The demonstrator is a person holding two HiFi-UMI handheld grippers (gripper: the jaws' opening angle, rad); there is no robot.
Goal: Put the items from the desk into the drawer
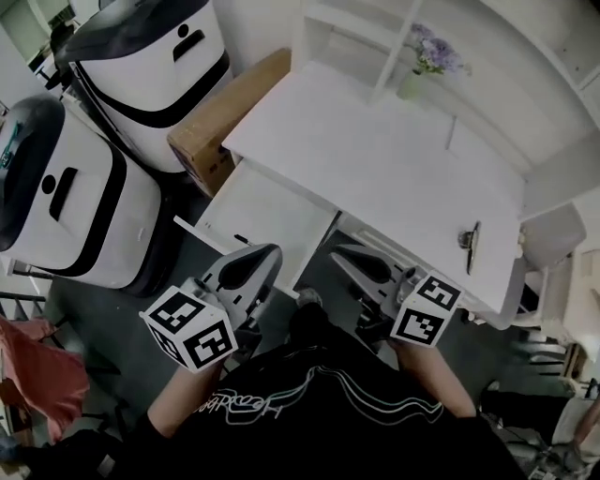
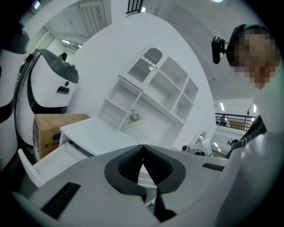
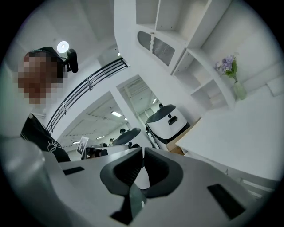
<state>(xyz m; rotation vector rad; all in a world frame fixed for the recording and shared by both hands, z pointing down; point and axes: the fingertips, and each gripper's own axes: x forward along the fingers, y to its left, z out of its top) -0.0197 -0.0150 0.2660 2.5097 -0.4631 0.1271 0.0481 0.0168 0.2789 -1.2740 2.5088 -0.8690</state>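
- Cannot name the dark thin item on the desk: seen nearly edge-on and too small to tell. Lies near the desk's right front edge, well apart from the drawer, touched by neither gripper.
- Cuts off the black shirt at the head view's lower edge, with the forearms hidden behind it.
- Shows only part of the white rounded machines with black trim at the left (the nearer one is clipped by the frame edge).
- Stands pulled out at the desk's left front, as for the drawer: plain white floor inside, plus a small dark mark by the front wall, too small to tell.
- Holds purple flowers in a pale vase at the desk's back, under the shelf unit.
- Hides whatever is in the cardboard box, closed on top, standing between the machines and the desk.
- Carries blue print on the box's side in the left gripper view, too blurred to read.
- Runs as looping white script across the shirt, upside down, not legible.
- Bears black-and-white square markers on each marker cube.
- Clenched on nothing at the left gripper: pads meeting tip to tip, held near the chest, tips toward the desk.
- Likewise pressed together and empty at the right gripper, just beside the left one.
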